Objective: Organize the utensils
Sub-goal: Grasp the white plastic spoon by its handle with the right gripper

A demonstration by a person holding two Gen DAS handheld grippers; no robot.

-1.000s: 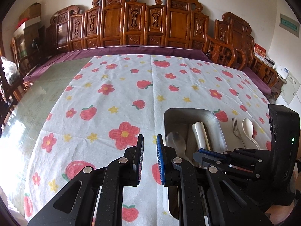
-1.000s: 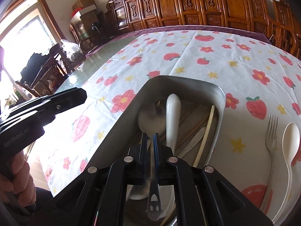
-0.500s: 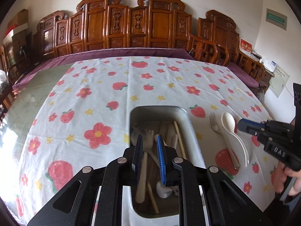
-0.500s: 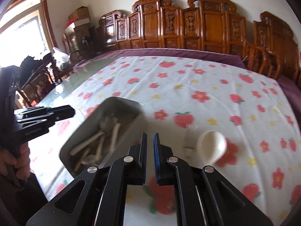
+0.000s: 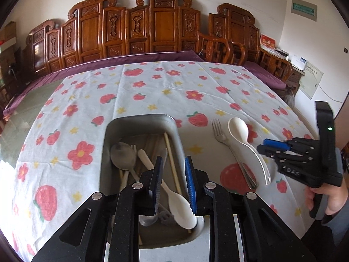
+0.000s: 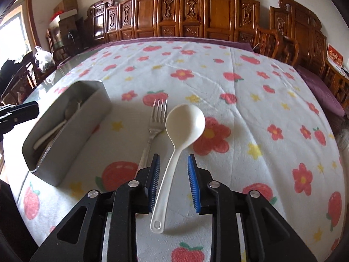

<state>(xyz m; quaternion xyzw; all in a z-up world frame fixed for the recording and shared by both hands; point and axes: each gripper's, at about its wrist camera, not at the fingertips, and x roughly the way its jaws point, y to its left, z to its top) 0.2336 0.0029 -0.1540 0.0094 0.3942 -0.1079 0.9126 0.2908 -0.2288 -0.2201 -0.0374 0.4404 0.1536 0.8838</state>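
A metal tray (image 5: 139, 120) holds a metal spoon (image 5: 122, 157), a white spoon (image 5: 178, 209), chopsticks and other utensils. My left gripper (image 5: 173, 183) is open and empty above its near end. A white ladle spoon (image 6: 185, 122) and a metal fork (image 6: 157, 118) lie on the cloth right of the tray (image 6: 87, 113). My right gripper (image 6: 173, 181) is open, its fingers either side of the ladle's handle, not touching. The ladle (image 5: 238, 128), fork (image 5: 220, 133) and right gripper (image 5: 270, 146) also show in the left wrist view.
The table wears a white cloth with strawberries and flowers (image 6: 240, 83). Carved wooden chairs (image 5: 152, 28) line the far side. The table's edge falls away at the right (image 6: 322, 91).
My right gripper let go of a metal spoon in the tray, moved right over the ladle and opened. My left gripper swung over the tray and opened wider.
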